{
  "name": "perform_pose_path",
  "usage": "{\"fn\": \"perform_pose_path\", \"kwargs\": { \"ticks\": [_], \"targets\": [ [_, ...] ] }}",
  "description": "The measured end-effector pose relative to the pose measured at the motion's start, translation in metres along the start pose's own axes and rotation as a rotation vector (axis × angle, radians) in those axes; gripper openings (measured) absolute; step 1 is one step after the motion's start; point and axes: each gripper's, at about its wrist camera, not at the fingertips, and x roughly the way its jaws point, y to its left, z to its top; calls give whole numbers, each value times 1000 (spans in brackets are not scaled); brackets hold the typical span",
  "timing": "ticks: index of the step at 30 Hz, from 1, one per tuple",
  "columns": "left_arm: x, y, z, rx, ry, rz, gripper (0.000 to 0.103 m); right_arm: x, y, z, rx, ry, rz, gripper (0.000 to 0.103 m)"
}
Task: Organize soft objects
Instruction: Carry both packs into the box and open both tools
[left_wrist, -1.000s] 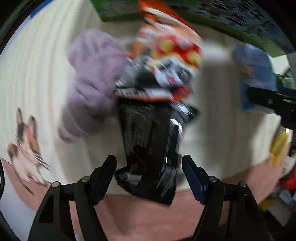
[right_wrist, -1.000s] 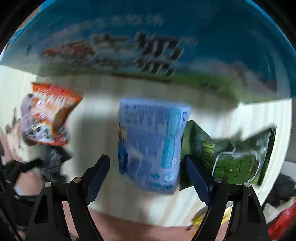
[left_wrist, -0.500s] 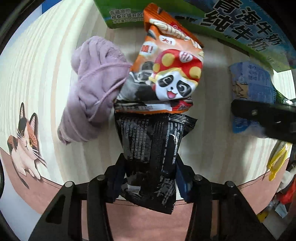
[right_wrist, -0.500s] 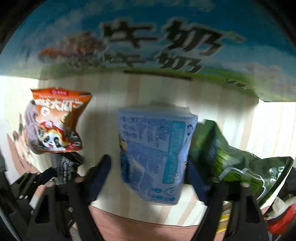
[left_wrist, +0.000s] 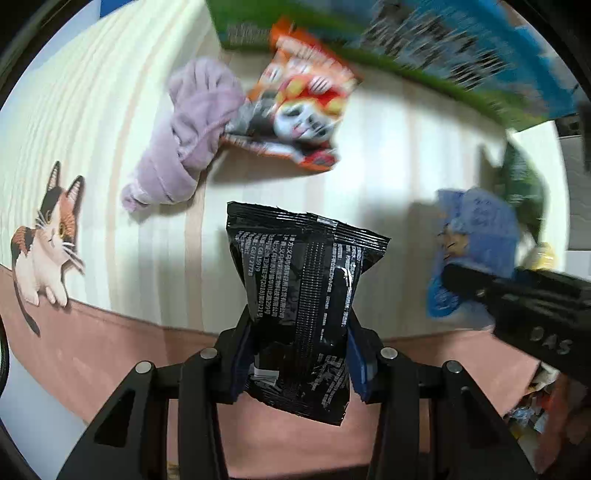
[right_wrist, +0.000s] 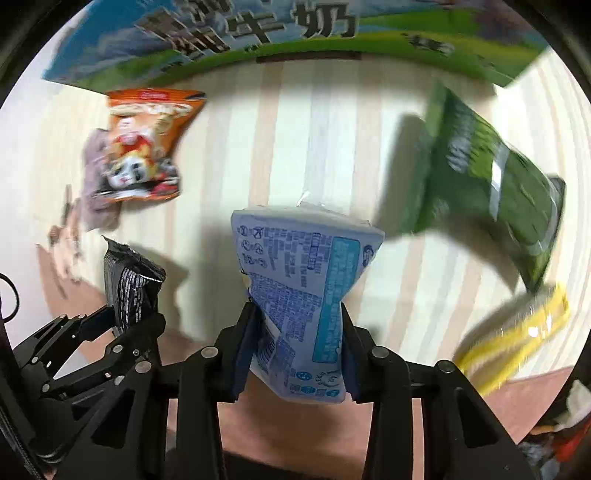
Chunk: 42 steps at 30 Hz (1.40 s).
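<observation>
My left gripper (left_wrist: 299, 354) is shut on a black snack packet (left_wrist: 303, 288) and holds it above the striped table mat; the packet also shows in the right wrist view (right_wrist: 129, 280). My right gripper (right_wrist: 295, 350) is shut on a blue packet (right_wrist: 303, 295), lifted off the mat; it also shows in the left wrist view (left_wrist: 476, 243). An orange panda snack bag (left_wrist: 299, 103) and a purple cloth (left_wrist: 188, 133) lie on the mat farther back. A green bag (right_wrist: 491, 177) lies at the right.
A large milk carton box (right_wrist: 295, 33) stands along the back of the mat. A yellow packet (right_wrist: 517, 336) lies at the mat's right front edge. A cat picture (left_wrist: 44, 236) is printed on the mat's left. Clutter sits off the mat's right edge.
Both grippers closed on their packets and lifted them toward me: the left took the black packet away from the orange bag, the right took the blue packet away from the green bag.
</observation>
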Motion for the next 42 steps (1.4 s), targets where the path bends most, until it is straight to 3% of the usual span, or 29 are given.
{"fn": "perform_pose_path", "kwargs": {
  "ticks": [5, 9, 12, 15, 18, 21, 28, 38, 42],
  "targets": [
    [-70, -22, 0, 24, -106, -85, 41, -63, -4, -11, 11, -75, 92, 41],
    [-145, -32, 26, 65, -216, -141, 41, -135, -4, -5, 6, -186, 143, 41],
    [-198, -21, 55, 93, -264, -164, 41, -191, -9, 23, -12, -269, 146, 41],
    [-233, -30, 102, 115, -304, -135, 41, -219, -5, 62, -20, -327, 95, 41],
    [-233, -30, 160, 111, -304, -91, 41, -220, 0, 114, -4, -325, 60, 41],
    [-217, -34, 212, 94, -248, -71, 41, -211, -4, 159, 13, -317, -5, 41],
    [-134, -37, 297, 74, -51, -51, 41, -157, -19, 211, 44, -196, -82, 41],
    [-86, -38, 341, 64, 10, -1, 41, -96, -32, 233, 85, -98, -117, 42],
    [-79, -32, 349, 37, 48, -47, 44, -90, -32, 234, 85, -89, -124, 44]
  ]
}}
